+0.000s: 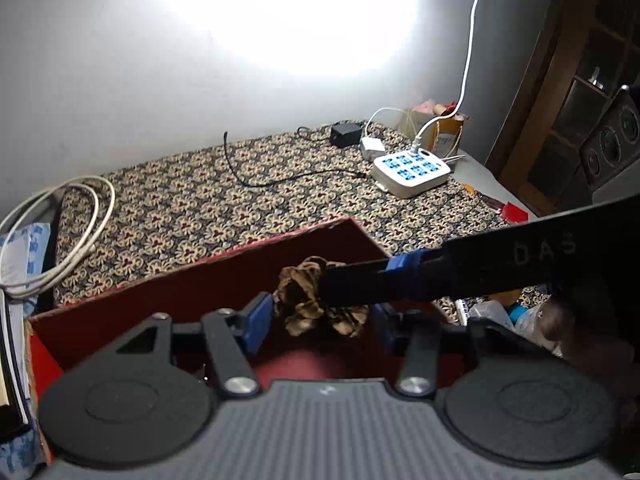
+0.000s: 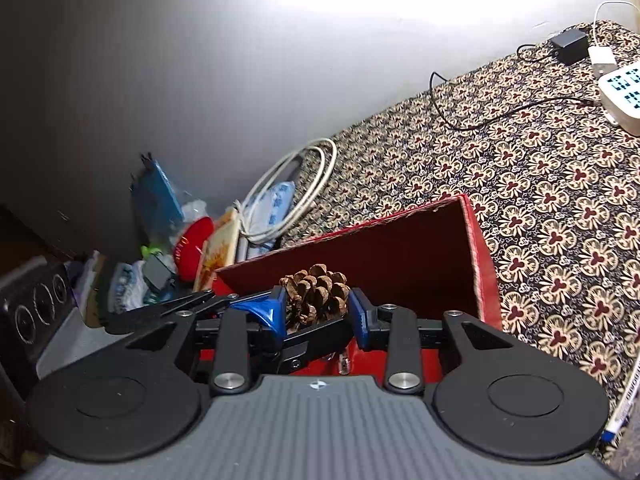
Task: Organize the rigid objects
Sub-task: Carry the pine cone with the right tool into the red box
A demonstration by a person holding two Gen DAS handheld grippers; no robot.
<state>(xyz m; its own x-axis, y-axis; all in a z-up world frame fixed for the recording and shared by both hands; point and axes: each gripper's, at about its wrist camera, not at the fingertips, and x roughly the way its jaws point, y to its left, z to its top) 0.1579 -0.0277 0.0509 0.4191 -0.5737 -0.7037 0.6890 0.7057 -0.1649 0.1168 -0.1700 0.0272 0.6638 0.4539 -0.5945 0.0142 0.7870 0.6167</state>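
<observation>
A brown pine cone hangs just above an open red box. In the right wrist view my right gripper is shut on it, both blue pads pressing its sides. In the left wrist view my left gripper also brackets the cone, its left pad against it and its right pad half hidden. A finger of the right gripper reaches in from the right across the cone's top. The left gripper's black finger shows at the left of the right wrist view.
The box stands on a patterned cloth. Behind it lie a white power strip, a black adapter and a thin black cable. A coiled white cable lies by bags and clutter. A speaker stands nearby.
</observation>
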